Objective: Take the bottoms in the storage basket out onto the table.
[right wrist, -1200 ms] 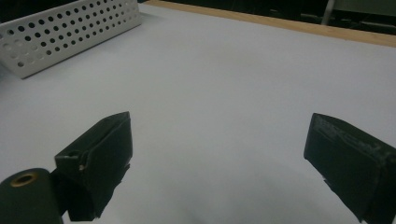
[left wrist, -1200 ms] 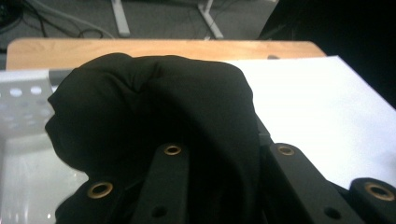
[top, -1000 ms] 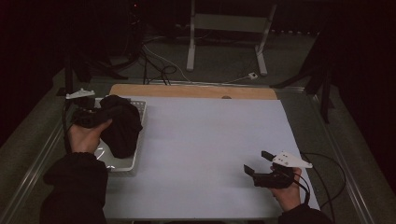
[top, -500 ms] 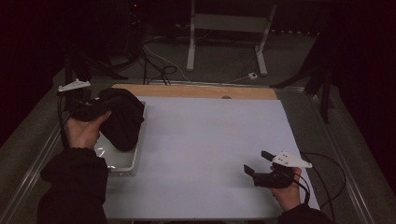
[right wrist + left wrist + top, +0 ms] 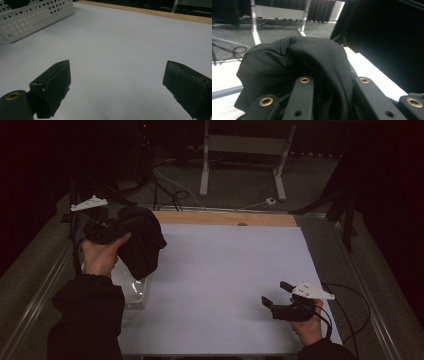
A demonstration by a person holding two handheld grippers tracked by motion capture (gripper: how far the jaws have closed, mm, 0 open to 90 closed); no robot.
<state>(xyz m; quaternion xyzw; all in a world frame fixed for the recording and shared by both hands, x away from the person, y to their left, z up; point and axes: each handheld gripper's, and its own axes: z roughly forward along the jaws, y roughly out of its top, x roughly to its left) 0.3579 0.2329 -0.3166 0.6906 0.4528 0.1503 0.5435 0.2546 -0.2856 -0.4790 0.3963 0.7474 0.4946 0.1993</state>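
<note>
While the left gripper (image 5: 107, 231) grips the black cloth (image 5: 142, 242) above the basket (image 5: 35, 18), the right gripper (image 5: 276, 298) rests wide open; next, spread it mid-worktop.

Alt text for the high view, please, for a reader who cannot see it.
The left gripper holds a bunched black cloth above a white basket at the left edge of a white table. The right gripper, jaws open, rests near the table's front right corner.
</note>
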